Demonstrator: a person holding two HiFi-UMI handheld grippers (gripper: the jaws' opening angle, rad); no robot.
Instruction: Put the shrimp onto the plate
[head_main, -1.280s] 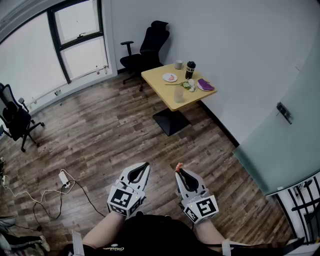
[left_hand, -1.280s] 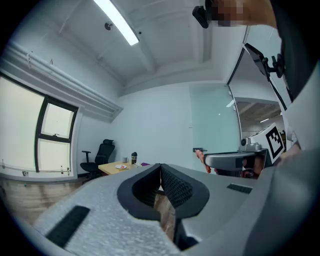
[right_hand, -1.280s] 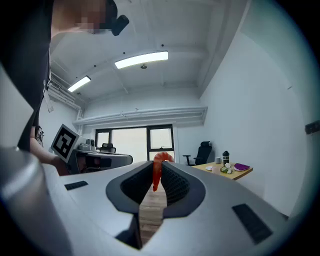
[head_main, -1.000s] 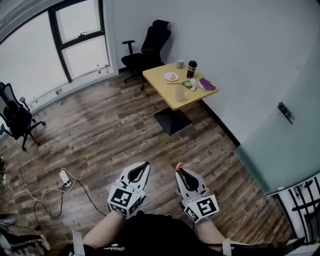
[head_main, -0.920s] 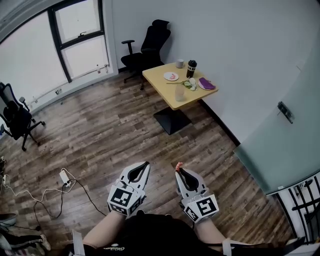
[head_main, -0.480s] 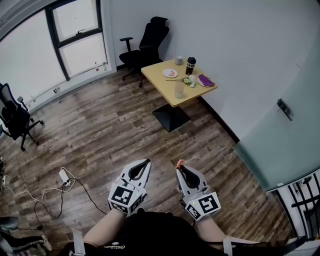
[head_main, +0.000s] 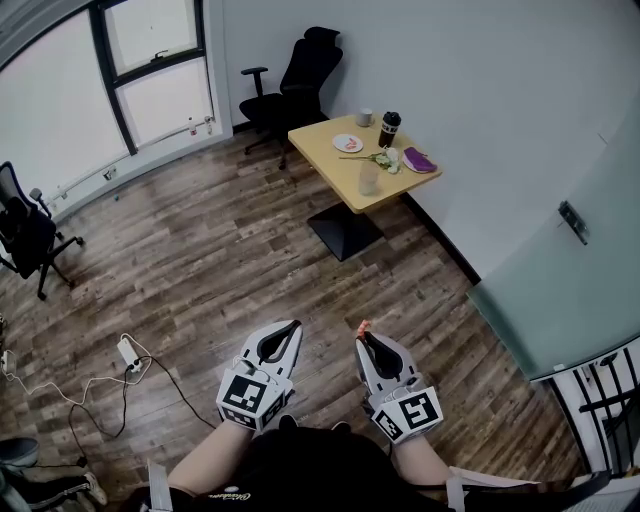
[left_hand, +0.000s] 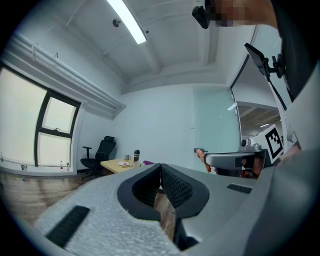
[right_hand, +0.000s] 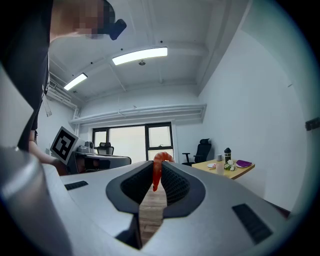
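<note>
I stand on a wood floor, far from the yellow table (head_main: 350, 185). A small white plate (head_main: 348, 143) with something pink on it lies on the table's far side. My right gripper (head_main: 363, 336) is shut on an orange shrimp (head_main: 362, 327), which pokes up from the tips. In the right gripper view the shrimp (right_hand: 157, 170) curls between the pads, with the table (right_hand: 235, 171) far off at the right. My left gripper (head_main: 291, 326) sits beside the right one, shut and holding nothing. The left gripper view shows its jaw tips closed together (left_hand: 160, 167).
On the table stand a dark tumbler (head_main: 389, 128), a clear glass (head_main: 369, 178), a mug (head_main: 366, 117) and a purple thing (head_main: 418, 160). A black office chair (head_main: 300, 70) stands behind it, another chair (head_main: 20, 225) at the left. A power strip with cable (head_main: 130, 352) lies on the floor; a glass partition (head_main: 560, 280) stands right.
The head view has shifted slightly, so the table sits a bit further right and higher. Both grippers keep the same pose, the shrimp still pinched in the right one.
</note>
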